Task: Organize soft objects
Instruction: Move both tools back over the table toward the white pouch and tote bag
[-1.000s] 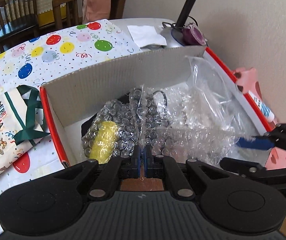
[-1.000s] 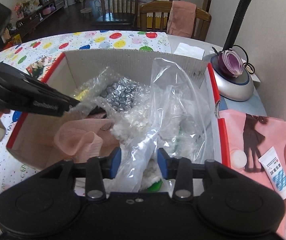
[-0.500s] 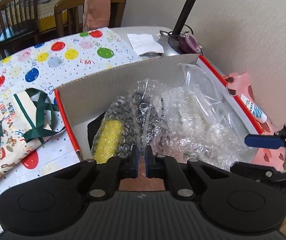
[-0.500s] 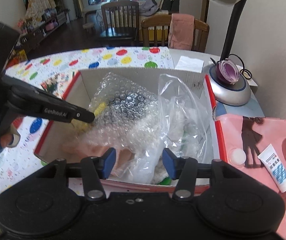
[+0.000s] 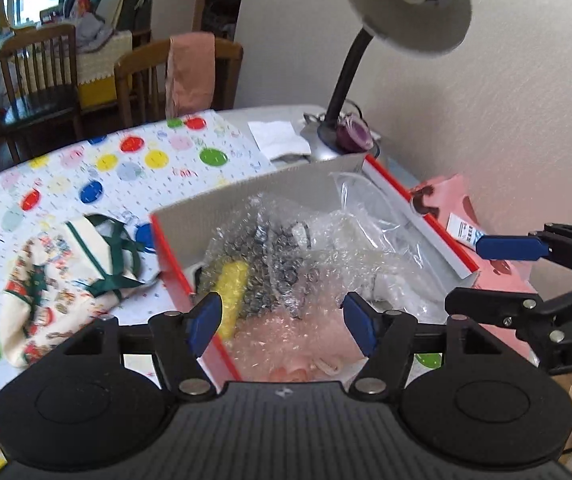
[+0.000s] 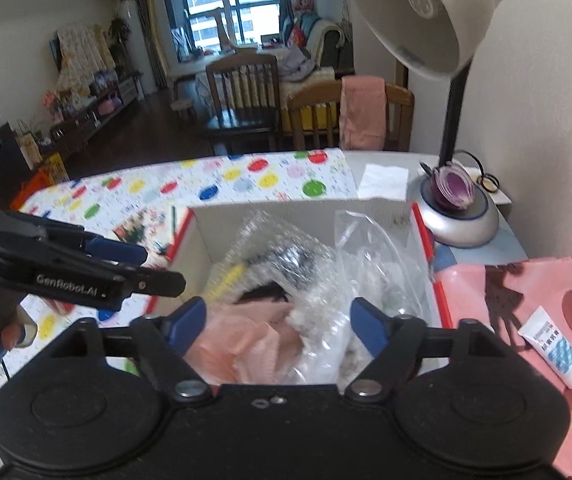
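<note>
A red-rimmed cardboard box (image 5: 174, 264) (image 6: 202, 232) on the table holds bubble wrap (image 5: 270, 256) (image 6: 270, 248), a yellow soft item (image 5: 232, 284), a clear plastic bag (image 5: 382, 224) (image 6: 370, 248) and a pink cloth (image 6: 242, 340) (image 5: 302, 344). My left gripper (image 5: 284, 326) is open and empty, above the box's near edge. My right gripper (image 6: 280, 330) is open and empty, above the near end of the box. Each gripper shows in the other's view, the right one (image 5: 510, 248) and the left one (image 6: 126, 264).
A Christmas-print cloth bag (image 5: 66, 280) lies left of the box on the polka-dot tablecloth (image 5: 106, 168). A desk lamp (image 5: 402, 4) (image 6: 458, 208) stands behind the box. A pink bag (image 6: 526, 300) with a white tube (image 6: 554, 352) lies to the right, by the wall.
Both grippers have opened wide and pulled up and back from the box. The left let go of the bubble wrap; the right let go of the plastic bag.
</note>
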The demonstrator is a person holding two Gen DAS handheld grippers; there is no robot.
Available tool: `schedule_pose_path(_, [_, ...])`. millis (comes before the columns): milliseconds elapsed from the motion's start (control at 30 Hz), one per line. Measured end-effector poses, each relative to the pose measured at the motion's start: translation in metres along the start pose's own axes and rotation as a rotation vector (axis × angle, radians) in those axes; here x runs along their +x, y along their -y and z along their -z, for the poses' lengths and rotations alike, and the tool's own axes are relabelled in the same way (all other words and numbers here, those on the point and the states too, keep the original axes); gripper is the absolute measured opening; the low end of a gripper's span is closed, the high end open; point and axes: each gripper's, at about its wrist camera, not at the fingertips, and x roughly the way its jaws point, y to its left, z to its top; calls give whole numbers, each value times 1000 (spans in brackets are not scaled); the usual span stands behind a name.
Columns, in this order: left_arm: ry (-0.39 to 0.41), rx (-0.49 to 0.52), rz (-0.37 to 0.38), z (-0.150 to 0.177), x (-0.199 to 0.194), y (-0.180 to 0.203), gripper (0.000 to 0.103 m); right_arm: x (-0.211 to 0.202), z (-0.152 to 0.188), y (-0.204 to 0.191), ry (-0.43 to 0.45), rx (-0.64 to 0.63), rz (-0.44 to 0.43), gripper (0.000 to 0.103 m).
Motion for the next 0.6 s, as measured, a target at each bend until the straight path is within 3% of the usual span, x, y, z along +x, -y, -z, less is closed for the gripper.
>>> schedule_pose_path(67, [25, 8, -10, 2, -14, -2, 68, -4, -3, -8, 16, -5, -17, 85])
schedule_pose_path(133, [55, 11, -23, 5, -30, -6, 77, -8, -6, -17, 32, -8, -32, 89])
schedule_pose_path(333, [135, -34, -27, 15, -76, -29, 77, -11, -14, -52, 64, -22, -76, 98])
schedule_pose_path(600, [223, -57, -79, 39, -136, -79, 86, 0, -28, -110, 67, -55, -94, 101])
